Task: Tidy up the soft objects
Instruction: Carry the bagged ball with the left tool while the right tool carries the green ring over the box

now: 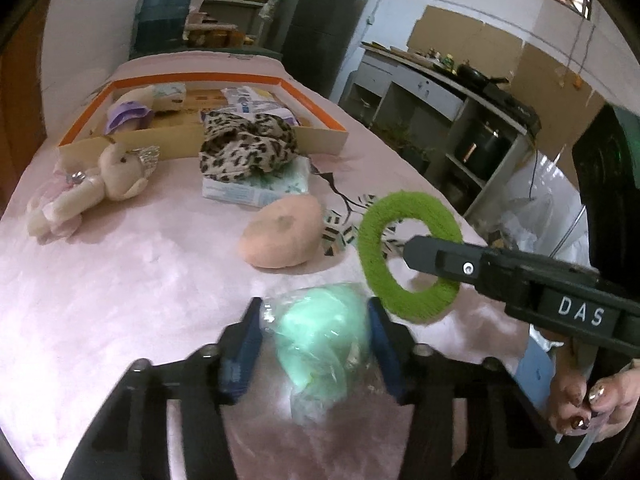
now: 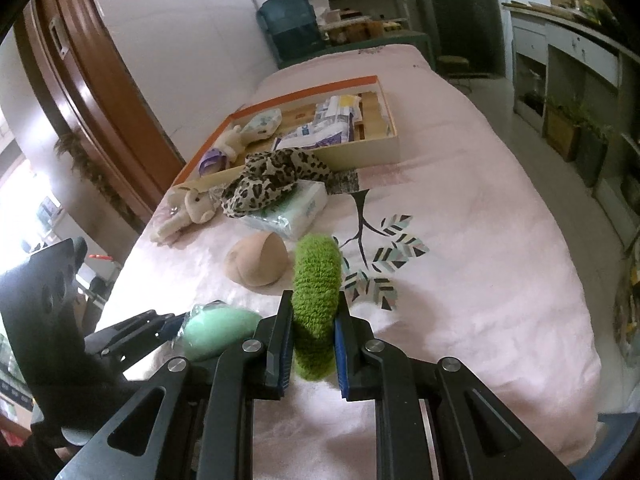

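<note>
My left gripper [image 1: 316, 340] brackets the wrapped mint sponge [image 1: 320, 336] on the pink cloth [image 1: 120, 280], pads apparently touching its sides, the orange box [image 1: 208, 78] lying toward eleven o'clock, while my right gripper [image 2: 312, 344] pinches the green ring [image 2: 316, 304].

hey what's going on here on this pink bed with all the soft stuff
A person is sorting soft things with a gripper in each hand. The right gripper is shut on a green ring, held up off the pink cover. The left gripper has a mint green wrapped sponge between its fingers, which look to be touching it. A peach sponge, a plush bunny and a leopard-print cloth lie near the orange-edged box.
</note>
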{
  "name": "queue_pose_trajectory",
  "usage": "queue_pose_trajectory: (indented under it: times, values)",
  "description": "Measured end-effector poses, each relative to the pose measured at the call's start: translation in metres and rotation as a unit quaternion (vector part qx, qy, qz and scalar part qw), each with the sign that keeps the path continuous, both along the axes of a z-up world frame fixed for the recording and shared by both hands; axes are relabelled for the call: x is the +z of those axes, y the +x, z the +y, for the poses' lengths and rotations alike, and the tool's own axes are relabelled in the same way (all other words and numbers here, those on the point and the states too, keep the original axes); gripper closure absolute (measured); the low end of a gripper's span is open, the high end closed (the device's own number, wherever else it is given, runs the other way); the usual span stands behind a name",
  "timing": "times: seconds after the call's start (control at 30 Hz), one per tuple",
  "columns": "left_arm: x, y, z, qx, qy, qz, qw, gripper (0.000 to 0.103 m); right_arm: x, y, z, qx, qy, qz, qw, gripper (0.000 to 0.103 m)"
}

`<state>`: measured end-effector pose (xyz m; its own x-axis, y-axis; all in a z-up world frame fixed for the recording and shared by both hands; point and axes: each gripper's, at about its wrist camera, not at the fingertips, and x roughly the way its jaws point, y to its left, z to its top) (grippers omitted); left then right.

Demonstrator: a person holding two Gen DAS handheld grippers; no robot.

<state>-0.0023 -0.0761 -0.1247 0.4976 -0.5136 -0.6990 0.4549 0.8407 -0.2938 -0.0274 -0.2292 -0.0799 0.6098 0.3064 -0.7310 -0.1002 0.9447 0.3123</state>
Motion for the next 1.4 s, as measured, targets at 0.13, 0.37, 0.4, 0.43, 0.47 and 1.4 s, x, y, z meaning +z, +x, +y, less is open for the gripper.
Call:
queue_pose_trajectory:
  times: [0.13, 0.37, 0.4, 0.43, 0.47, 1.4]
  values:
    - [-0.001, 0.004, 0.01, 0.01, -0.029, 0.008, 0.9995, 0.061, 0.0, 0.0, 0.001, 0.001, -0.001, 0.0, 1.0, 0.086]
    - [0.004, 0.003, 0.015, 0.023, -0.03, -0.003, 0.9993, 0.061, 0.001, 0.001, 0.001, 0.0, -0.001, -0.005, 1.0, 0.086]
    - [0.005, 0.002, 0.016, 0.024, -0.03, -0.006, 0.9993, 0.061, 0.001, 0.001, 0.001, 0.0, 0.0, -0.005, 1.0, 0.086]
    - [0.007, 0.002, 0.016, 0.025, -0.03, -0.008, 0.9992, 0.061, 0.001, 0.002, 0.002, 0.0, -0.001, -0.005, 1.0, 0.086]
    - [0.008, 0.001, 0.017, 0.027, -0.03, -0.012, 0.9991, 0.061, 0.002, 0.003, 0.002, 0.001, -0.001, -0.005, 1.0, 0.086]
    - [0.04, 0.006, 0.035, 0.061, -0.042, -0.053, 0.9958, 0.061, 0.031, 0.012, 0.02, 0.036, -0.035, -0.052, 0.997, 0.087]
